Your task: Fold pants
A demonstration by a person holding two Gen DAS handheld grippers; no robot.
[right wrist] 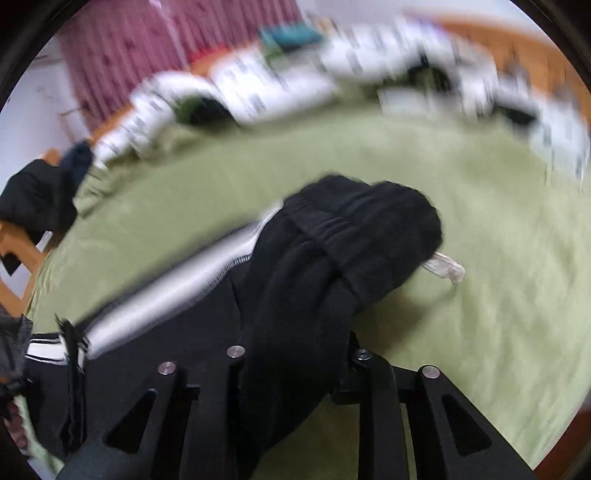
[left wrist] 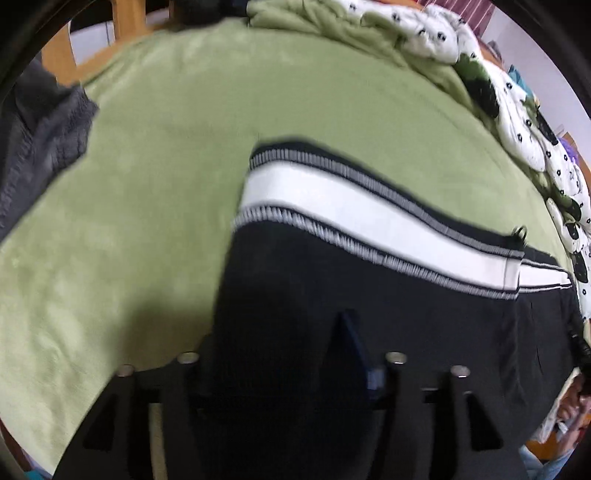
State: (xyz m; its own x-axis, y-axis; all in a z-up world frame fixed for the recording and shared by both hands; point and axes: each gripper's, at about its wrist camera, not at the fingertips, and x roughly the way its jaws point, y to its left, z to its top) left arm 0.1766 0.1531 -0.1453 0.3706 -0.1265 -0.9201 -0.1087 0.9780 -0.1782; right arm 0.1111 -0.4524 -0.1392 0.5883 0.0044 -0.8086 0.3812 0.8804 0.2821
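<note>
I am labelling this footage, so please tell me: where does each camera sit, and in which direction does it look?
Left wrist: on the left hand-held gripper, looking steeply down at the black pants with a white stripe on a green blanket; only gripper fingers show.
Right wrist: on the right hand-held gripper, looking down at bunched pants fabric running between its fingers.
Shared: pants, green blanket, patterned bedding.

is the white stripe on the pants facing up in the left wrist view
Yes, the white stripe runs along the top of the black pants lying on the green blanket.
</note>
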